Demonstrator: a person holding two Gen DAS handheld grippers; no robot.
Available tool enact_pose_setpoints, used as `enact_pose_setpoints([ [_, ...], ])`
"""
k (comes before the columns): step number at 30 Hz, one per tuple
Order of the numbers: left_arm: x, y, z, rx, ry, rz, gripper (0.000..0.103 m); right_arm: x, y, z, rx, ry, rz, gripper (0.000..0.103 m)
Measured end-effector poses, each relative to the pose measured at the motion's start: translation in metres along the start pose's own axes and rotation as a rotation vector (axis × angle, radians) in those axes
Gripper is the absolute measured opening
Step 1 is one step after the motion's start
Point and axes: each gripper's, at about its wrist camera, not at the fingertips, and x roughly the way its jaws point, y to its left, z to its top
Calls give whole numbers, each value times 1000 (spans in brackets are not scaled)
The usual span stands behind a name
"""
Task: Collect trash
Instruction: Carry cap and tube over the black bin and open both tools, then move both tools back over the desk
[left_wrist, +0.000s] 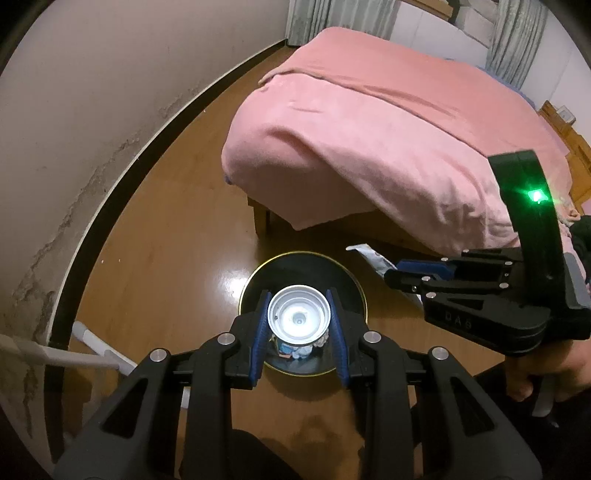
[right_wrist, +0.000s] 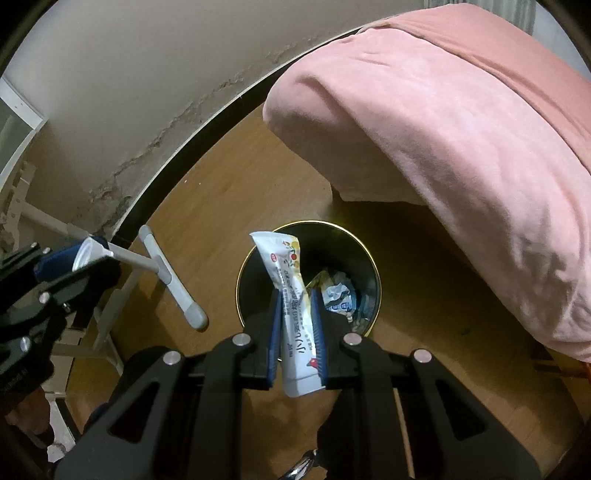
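Both grippers hold trash over the bin.
Left gripper (left_wrist: 299, 325) clamps a can (left_wrist: 298, 318), right gripper (right_wrist: 297, 332) a tube (right_wrist: 295, 314), directly above the bin (right_wrist: 371, 258).

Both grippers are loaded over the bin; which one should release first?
Left, probably. The left gripper holds its can directly above the bin opening; the right gripper's packet hangs nearer the rim.

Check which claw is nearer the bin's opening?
Left. The left claw, holding a can, hangs over the black bin; the right claw, gripping a sachet, sits just off its rim.
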Motion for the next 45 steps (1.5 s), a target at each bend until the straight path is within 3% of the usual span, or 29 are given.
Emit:
enact_pose_setpoints([
  [7,8,-3,-1,9,17,-8,29,-2,-4,3,26,-27,19,18],
  [8,9,-4,0,10,19,-8,29,-4,-5,4,32,-36,16,26],
  [9,10,-5,0,10,21,-10,29,-6,-6,4,37,-43,18,46],
  [11,12,-6,0,9,23,-11,29,-10,-8,5,49,-65,18,63],
  [22,24,-15,6,7,30,-45,31,-19,-26,3,110,-91,11,63],
  [23,24,-17,8,11,29,-48,35,-20,-29,2,123,-92,14,63],
  [25,22,-19,10,11,16,-52,67,-21,-34,1,144,-94,14,64],
  [30,17,-21,12,10,-6,-39,69,-23,-40,-3,166,-90,10,64],
  [35,5,-21,9,0,-10,-24,78,-25,-34,-5,150,-86,-1,69],
  [39,-29,-15,3,-10,-68,88,94,-37,-20,-2,118,-117,-26,73],
  [41,-57,-7,-2,-20,-116,126,94,-52,-3,0,76,-150,-48,80],
  [45,-118,19,-17,-66,-163,190,95,-87,45,9,-17,-206,-25,81],
])
